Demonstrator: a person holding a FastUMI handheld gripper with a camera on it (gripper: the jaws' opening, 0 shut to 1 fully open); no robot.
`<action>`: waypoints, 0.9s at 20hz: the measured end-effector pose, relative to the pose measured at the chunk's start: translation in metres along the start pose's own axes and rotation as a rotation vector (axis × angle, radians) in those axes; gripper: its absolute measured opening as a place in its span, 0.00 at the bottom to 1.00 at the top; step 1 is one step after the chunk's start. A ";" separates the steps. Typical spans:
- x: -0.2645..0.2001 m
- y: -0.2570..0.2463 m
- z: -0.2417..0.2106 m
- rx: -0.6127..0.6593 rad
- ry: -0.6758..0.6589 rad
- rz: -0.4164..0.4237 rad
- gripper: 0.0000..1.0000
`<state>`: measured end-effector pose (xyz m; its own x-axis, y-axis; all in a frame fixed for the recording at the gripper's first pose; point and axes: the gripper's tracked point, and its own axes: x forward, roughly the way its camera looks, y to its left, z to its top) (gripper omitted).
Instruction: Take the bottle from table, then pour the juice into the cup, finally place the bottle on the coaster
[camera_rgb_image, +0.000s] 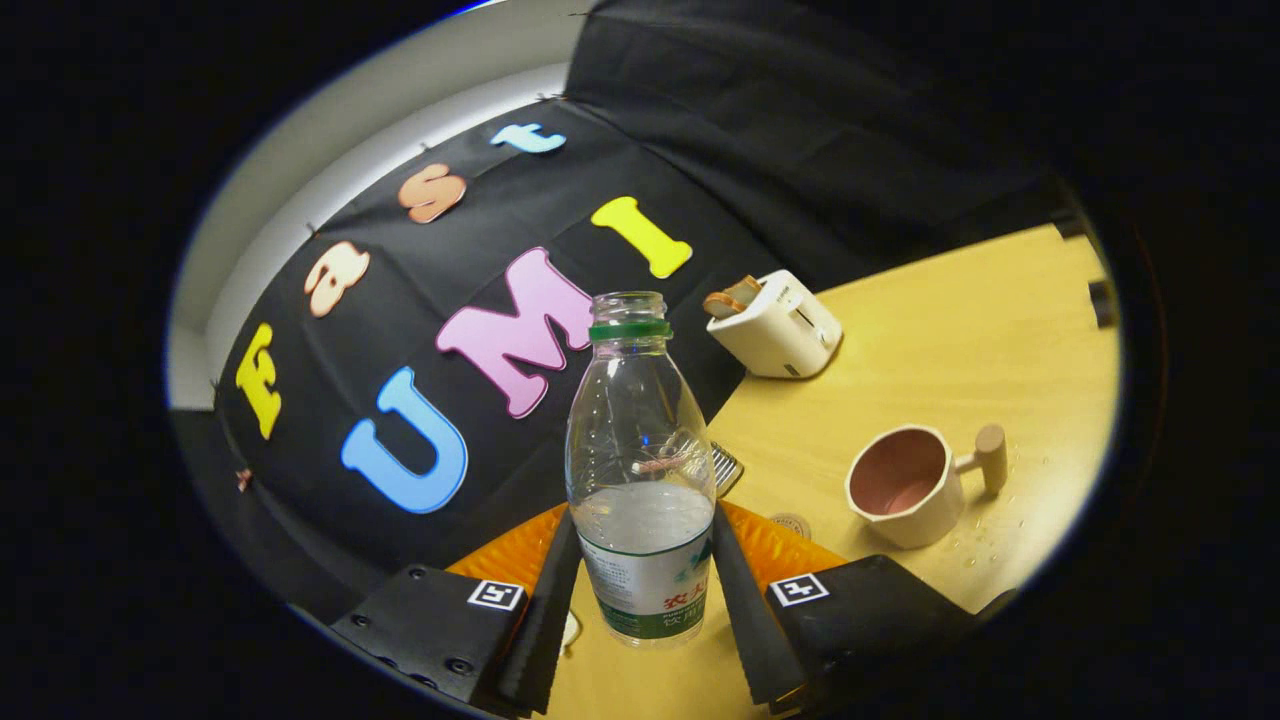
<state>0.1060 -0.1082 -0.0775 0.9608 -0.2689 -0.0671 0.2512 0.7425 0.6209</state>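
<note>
A clear plastic bottle (640, 470) with a green neck ring, no cap and a green-and-white label stands between my two black fingers (545, 610), which press on its lower sides. My gripper (645, 600) is shut on the bottle, which is about half full of clear liquid. The whole view is tilted, so the bottle appears lifted off the wooden table (950, 330). A cream cup (905, 487) with a pink inside and a wooden peg handle sits on the table to the right of the bottle, its mouth facing me. An orange coaster (520, 550) shows behind the fingers.
A white toaster (778, 325) with a slice of bread in it stands at the table's back, beyond the bottle. A small metal ridged object (726, 466) lies just behind the bottle. Water drops speckle the table near the cup.
</note>
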 end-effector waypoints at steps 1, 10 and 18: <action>0.000 0.007 -0.002 -0.065 -0.001 0.011 0.74; 0.025 0.041 0.017 -0.596 -0.130 -0.024 0.74; 0.071 0.027 -0.007 -0.757 -0.142 -0.050 0.75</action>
<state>0.1821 -0.1029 -0.0705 0.9347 -0.3516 0.0514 0.3549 0.9308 -0.0870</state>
